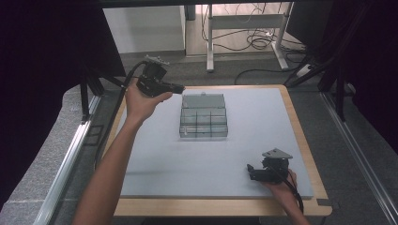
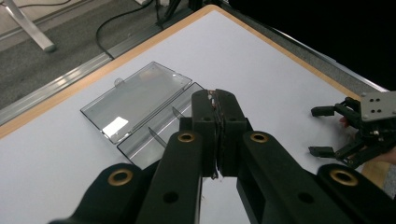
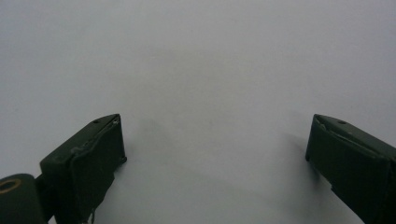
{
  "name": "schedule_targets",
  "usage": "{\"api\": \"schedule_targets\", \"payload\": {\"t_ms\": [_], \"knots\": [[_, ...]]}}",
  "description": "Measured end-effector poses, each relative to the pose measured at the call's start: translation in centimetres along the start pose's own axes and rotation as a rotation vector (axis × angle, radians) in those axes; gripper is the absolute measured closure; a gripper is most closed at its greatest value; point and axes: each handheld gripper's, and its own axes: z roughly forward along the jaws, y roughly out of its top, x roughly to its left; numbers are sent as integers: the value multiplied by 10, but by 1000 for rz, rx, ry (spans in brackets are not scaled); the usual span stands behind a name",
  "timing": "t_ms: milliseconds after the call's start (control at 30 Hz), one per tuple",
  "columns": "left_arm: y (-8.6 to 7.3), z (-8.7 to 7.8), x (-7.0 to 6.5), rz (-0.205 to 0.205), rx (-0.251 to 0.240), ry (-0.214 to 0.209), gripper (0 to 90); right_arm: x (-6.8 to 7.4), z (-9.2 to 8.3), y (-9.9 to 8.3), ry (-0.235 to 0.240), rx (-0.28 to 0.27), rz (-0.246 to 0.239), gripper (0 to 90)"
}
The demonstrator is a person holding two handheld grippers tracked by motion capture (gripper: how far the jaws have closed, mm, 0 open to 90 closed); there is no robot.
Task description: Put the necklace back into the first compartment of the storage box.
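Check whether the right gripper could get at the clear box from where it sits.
Probably yes. The right gripper, jaws open, rests at the near edge of the mat, and only bare mat lies between it and the clear box.

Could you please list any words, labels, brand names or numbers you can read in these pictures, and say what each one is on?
None: no readable text in any view.
The clear plastic compartment box and its open lid are unmarked.
The left gripper, right gripper, grey table mat and grey plate bear no lettering.
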Motion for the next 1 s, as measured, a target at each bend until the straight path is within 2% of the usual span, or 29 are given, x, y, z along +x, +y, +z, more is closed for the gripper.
{"api": "schedule_targets", "payload": {"t_ms": [300, 400, 867, 1000], "knots": [[5, 10, 9, -12, -7, 20, 889, 0, 0, 0, -1, 0, 1, 39], [7, 18, 13, -14, 13, 35, 889, 0, 1, 0, -1, 0, 2, 39], [15, 42, 32, -47, 14, 44, 889, 0, 0, 0, -3, -1, 0, 39], [14, 52, 31, -33, 18, 59, 889, 0, 0, 0, -4, -2, 1, 39]]}}
